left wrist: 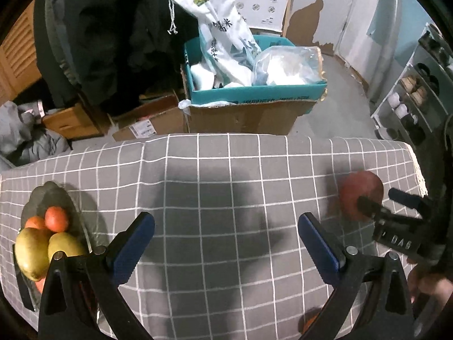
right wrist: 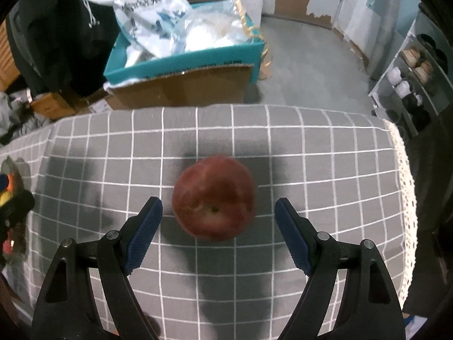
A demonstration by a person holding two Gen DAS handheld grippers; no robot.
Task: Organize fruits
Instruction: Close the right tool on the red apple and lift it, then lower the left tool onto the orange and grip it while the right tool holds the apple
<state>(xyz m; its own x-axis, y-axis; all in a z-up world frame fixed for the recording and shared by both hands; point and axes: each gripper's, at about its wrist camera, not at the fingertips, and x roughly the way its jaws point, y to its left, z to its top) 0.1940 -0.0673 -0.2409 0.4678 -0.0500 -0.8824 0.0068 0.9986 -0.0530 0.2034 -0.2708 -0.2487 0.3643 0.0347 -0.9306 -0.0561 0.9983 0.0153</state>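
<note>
Round red apple [right wrist: 213, 197], stem dimple toward camera, between released right tongs [right wrist: 218, 212]; left tongs [left wrist: 226, 226] released.

The right gripper [left wrist: 379, 202], at three o'clock in the left wrist view, carries pale letters on its black body that read roughly "DAB". The white bag [left wrist: 223, 25] at twelve o'clock bears large dark printed characters, too warped to read. The teal box [left wrist: 254, 93] has a line of small illegible print.

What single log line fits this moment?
right hand-held gripper: open, around red apple | left hand-held gripper: open, empty | fruit dish: left
</note>
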